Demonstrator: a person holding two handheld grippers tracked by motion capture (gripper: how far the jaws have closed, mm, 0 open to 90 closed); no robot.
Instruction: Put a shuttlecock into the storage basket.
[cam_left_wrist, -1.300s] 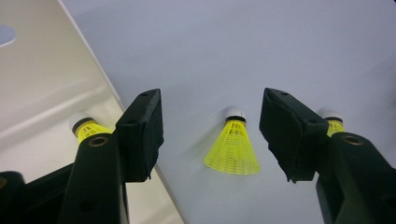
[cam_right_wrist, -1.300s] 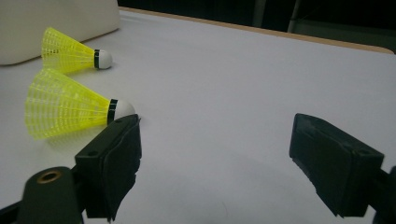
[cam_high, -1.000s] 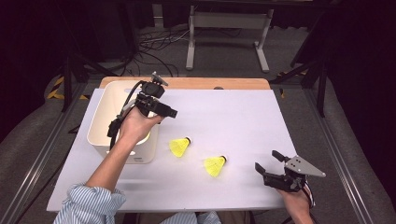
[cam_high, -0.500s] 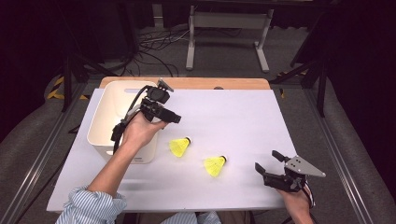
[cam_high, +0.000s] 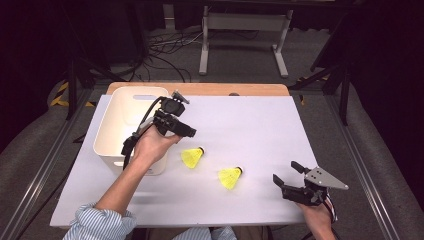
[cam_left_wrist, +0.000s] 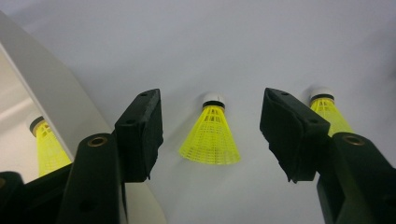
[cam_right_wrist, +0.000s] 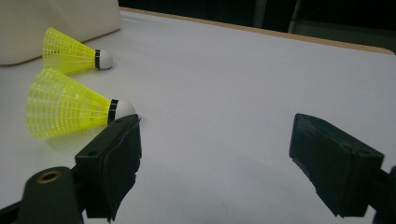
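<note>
Two yellow shuttlecocks lie on their sides on the white table top (cam_high: 250, 120), near each other but apart. First shuttlecock (cam_high: 192, 157) sits just beside the white bin (cam_high: 114, 131); second shuttlecock (cam_high: 230, 177) lies nearer the middle of the table, toward the right hand's side. Left gripper (cam_high: 186, 131) is held in the person's left hand (cam_high: 150, 146) above the bin's near right corner, jaws spread wide with nothing between them. In the left gripper view the first shuttlecock (cam_left_wrist: 211, 133) shows on the table in the gap between the jaws, cork end away from the camera, untouched. A third shuttlecock (cam_left_wrist: 45, 144) lies inside the bin at the left edge of that view. Right gripper (cam_high: 286, 174) is low at the near right of the table, jaws spread and empty, pointed toward the second shuttlecock (cam_right_wrist: 74, 109), which lies just beyond its left jaw, cork end toward the table's middle.
</note>
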